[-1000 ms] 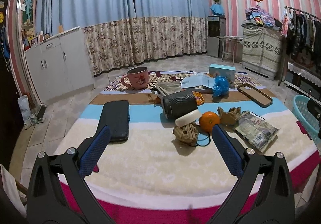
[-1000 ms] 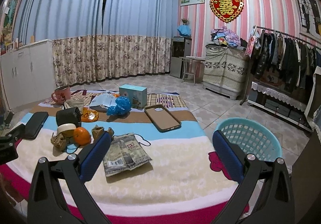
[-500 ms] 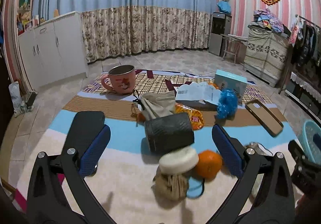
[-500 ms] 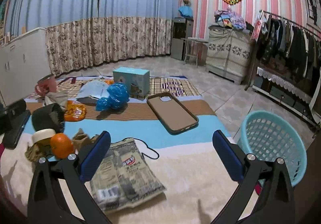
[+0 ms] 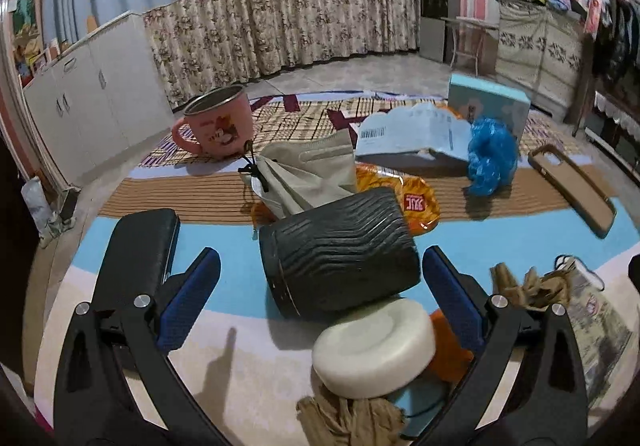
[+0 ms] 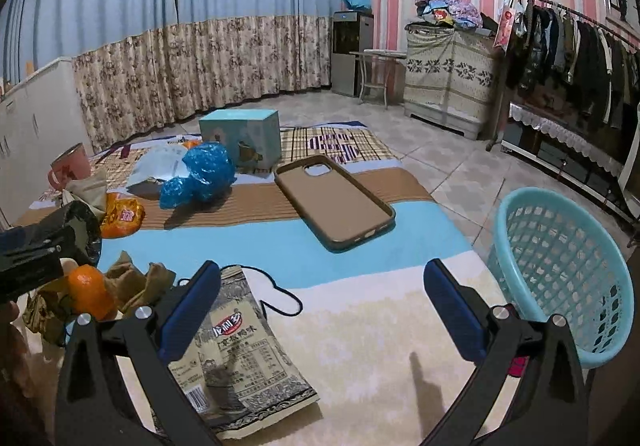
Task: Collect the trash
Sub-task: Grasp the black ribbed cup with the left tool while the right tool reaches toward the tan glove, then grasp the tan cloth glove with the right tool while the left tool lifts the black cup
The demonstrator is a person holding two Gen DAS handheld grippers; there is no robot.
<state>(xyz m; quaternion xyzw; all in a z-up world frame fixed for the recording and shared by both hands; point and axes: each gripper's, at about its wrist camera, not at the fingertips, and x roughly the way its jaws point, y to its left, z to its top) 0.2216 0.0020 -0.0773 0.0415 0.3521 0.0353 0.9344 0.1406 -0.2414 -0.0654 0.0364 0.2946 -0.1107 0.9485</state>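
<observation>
Pink mug (image 5: 218,124), brown phone case (image 6: 334,201), teal box (image 6: 240,138), black speaker (image 5: 340,250)

Left gripper (image 5: 320,288): wide open, nothing between its fingers.
Left fingers (image 5: 188,302): two blue pads on black arms, far apart, pointing forward and a little down.
Left gripper seen from the other camera (image 6: 28,258): a black blurry part of it shows at the left edge, low over the bed.
Right gripper (image 6: 322,306): wide open too, holding nothing.
Right fingers (image 6: 454,310): blue pads on black arms, spread far apart, pointing forward and a little down.
Hands: a bit of the hand on the left gripper may show in the bottom left corner of the right view; too blurry to be sure.
</observation>
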